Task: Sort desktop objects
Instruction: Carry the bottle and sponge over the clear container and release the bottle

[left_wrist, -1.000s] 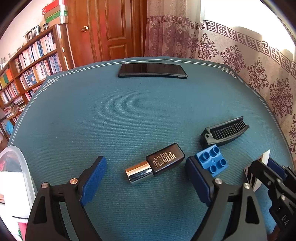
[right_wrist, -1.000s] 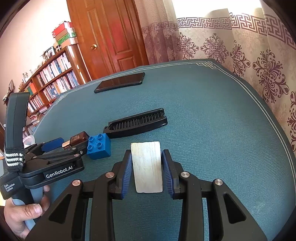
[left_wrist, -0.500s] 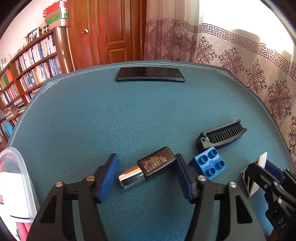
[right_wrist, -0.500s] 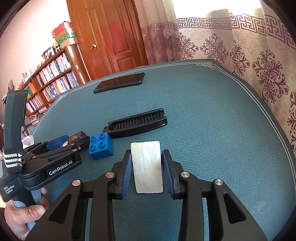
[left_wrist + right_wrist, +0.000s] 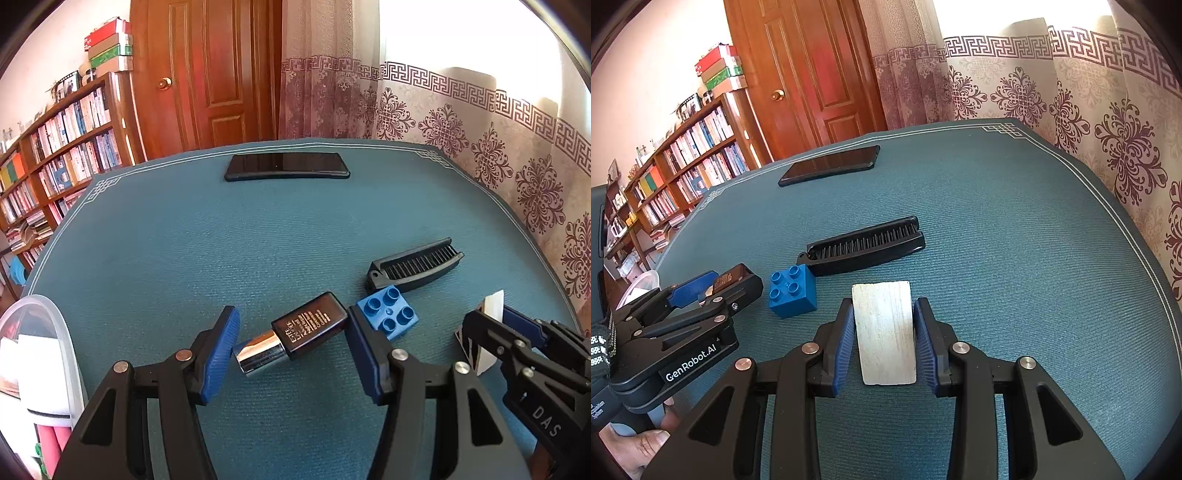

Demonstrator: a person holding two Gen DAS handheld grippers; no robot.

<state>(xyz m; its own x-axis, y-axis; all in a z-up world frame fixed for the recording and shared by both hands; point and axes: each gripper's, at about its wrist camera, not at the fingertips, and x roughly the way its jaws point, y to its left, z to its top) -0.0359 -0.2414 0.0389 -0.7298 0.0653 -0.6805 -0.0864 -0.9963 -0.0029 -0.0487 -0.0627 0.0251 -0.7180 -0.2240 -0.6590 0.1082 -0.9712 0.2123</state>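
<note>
L tool (image 5: 291, 343) narrowed round lipstick (image 5: 295, 338), pads just apart; R tool (image 5: 884, 332) clamps card (image 5: 884, 332).

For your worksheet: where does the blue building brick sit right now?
In the left wrist view, the blue brick lies right of centre on the table, between the black comb and the lipstick.

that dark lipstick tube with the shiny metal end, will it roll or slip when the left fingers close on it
The lipstick tube looks stiff and probably light. Its dark cap appears flat-sided, so rolling seems unlikely, though the round chrome end could pivot. It lies at a slant between the left gripper's ribbed blue fingers, so it may twist into line as they close, perhaps nudging the blue brick.
</note>
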